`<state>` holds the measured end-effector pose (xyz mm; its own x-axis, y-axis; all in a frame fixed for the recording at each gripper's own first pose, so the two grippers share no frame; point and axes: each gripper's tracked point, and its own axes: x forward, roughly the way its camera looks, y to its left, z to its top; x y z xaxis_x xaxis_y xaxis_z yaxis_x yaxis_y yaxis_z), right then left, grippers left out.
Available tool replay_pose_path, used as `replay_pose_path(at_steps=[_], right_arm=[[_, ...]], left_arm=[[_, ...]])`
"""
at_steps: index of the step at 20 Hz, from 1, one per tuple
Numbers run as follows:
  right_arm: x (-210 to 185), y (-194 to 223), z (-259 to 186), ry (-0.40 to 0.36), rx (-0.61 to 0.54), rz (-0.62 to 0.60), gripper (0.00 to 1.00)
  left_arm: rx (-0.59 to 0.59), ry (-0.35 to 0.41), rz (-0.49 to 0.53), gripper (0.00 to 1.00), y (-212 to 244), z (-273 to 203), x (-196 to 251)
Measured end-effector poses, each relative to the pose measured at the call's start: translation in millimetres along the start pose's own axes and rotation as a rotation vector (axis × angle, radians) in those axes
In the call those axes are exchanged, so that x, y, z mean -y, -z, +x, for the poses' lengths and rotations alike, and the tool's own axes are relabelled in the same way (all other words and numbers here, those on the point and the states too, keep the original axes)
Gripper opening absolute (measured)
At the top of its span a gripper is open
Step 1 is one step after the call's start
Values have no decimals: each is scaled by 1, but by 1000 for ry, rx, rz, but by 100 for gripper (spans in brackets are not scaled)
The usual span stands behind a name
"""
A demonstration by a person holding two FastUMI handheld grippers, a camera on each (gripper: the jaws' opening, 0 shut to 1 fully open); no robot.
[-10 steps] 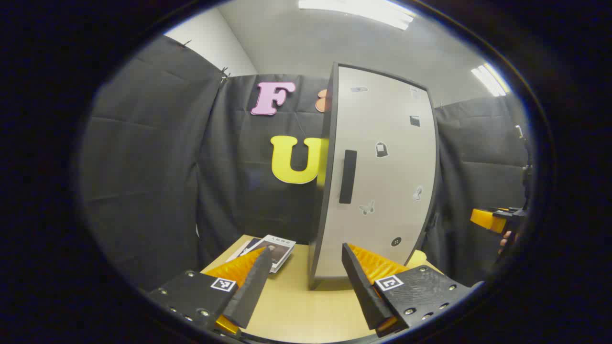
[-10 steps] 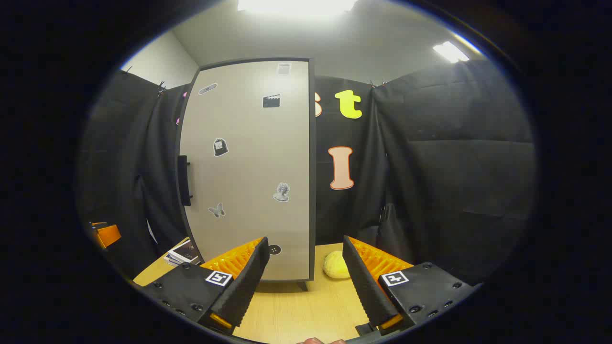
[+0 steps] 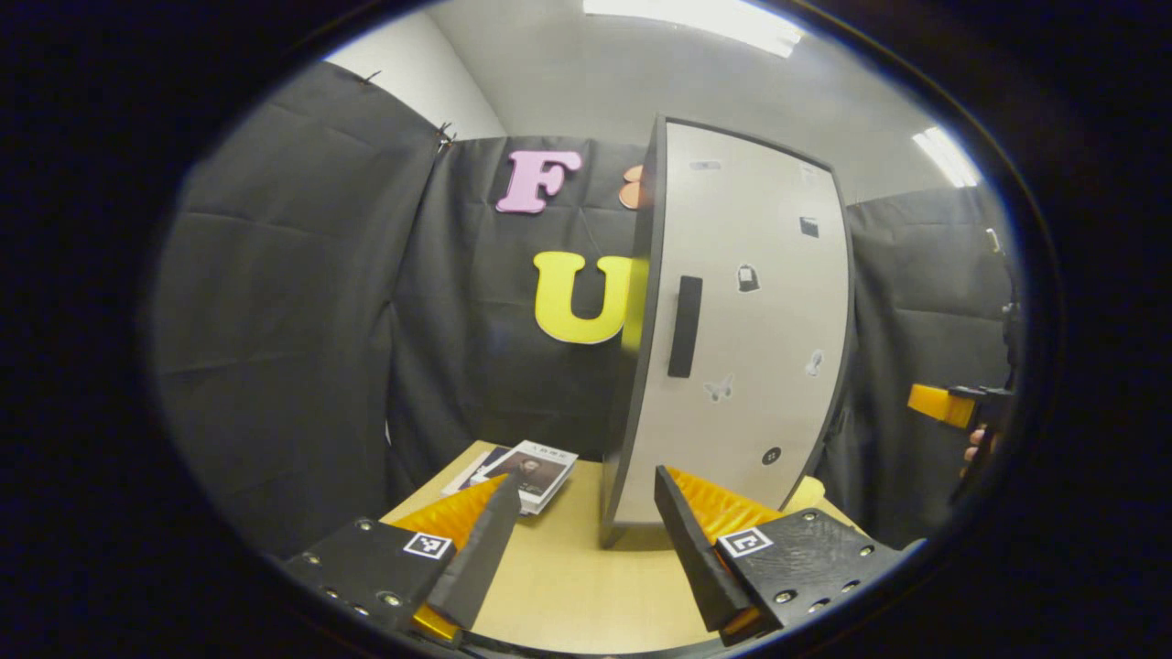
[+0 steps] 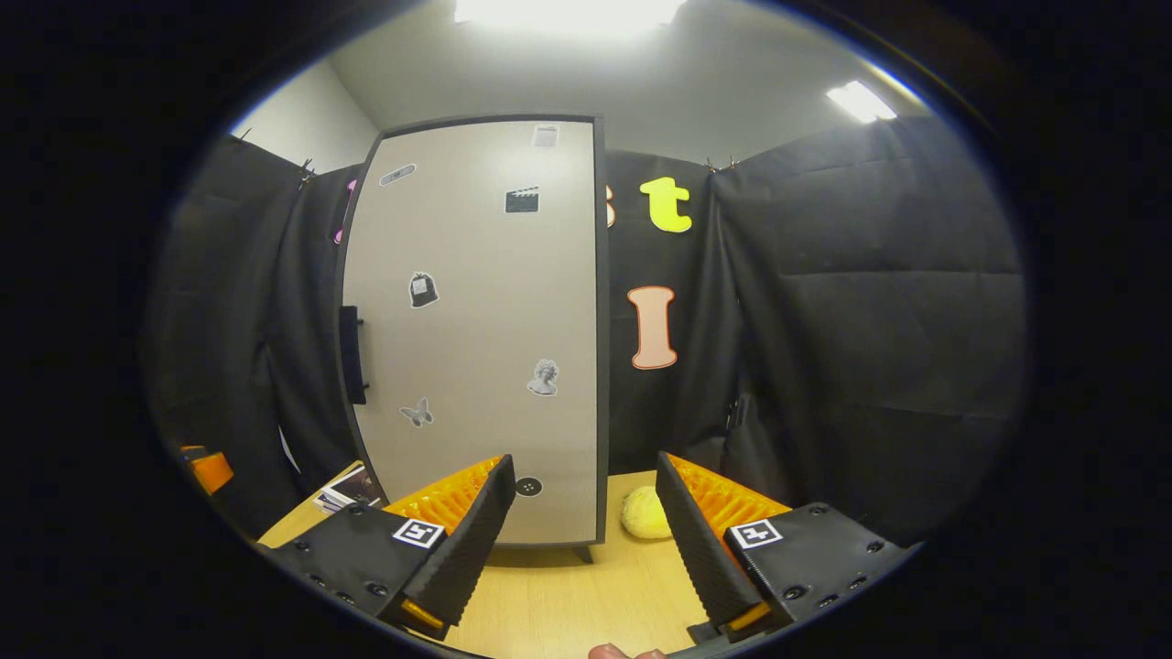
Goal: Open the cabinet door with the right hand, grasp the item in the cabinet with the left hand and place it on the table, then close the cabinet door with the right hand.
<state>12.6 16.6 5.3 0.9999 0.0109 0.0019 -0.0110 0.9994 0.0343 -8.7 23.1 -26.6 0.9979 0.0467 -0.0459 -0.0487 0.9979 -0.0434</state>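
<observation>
Wood-grain table [image 4: 568,604]: the cabinet [image 4: 476,329] is seen standing on it, left of centre in the right gripper view and right of centre in the left gripper view.
Door: judged shut, its pale face flush in the dark frame; opening it is taken as the step in hand.
Handle [image 3: 685,327]: one dark vertical bar, at the door's left edge, centre of the left gripper view.
Right gripper [image 4: 586,522]: jaws are held wide apart, nothing between them, at the bottom centre, well short of the door.
Left gripper [image 3: 579,526]: jaws likewise spread and empty, bottom centre of its own view.
Item in the cabinet: hidden behind the door; what it is cannot be told.
Advice: the handle is best approached squarely with the right jaws astride the bar, closed fully, then drawn along the hinge's arc; the left gripper should be kept clear of the swing.
Counts: one cabinet, one door, one handle, two grippers.
Stickers: seven small ones are counted on the door.
Yellow lump [image 4: 645,513]: one, on the table just right of the cabinet.
Booklets [image 3: 531,469]: a small stack, lower centre-left; number unclear.
</observation>
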Motion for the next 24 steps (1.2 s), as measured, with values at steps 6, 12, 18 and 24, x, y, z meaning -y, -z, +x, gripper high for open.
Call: replay_pose_path(at_steps=[6,12,18,24], right_arm=[[-25,-7,9,-61,-12,12,96],[-67,-38,26,-134,13,38,95],[-131,-60,37,-254,64,22,95],[-184,-90,57,-311,122,17,95]], left_arm=[[-13,-20,21,89,9,-13,-17],[33,15,19,89,3,-22,-10],[0,44,-4,90,18,-30,-8],[26,-5,3,89,14,-42,-32]])
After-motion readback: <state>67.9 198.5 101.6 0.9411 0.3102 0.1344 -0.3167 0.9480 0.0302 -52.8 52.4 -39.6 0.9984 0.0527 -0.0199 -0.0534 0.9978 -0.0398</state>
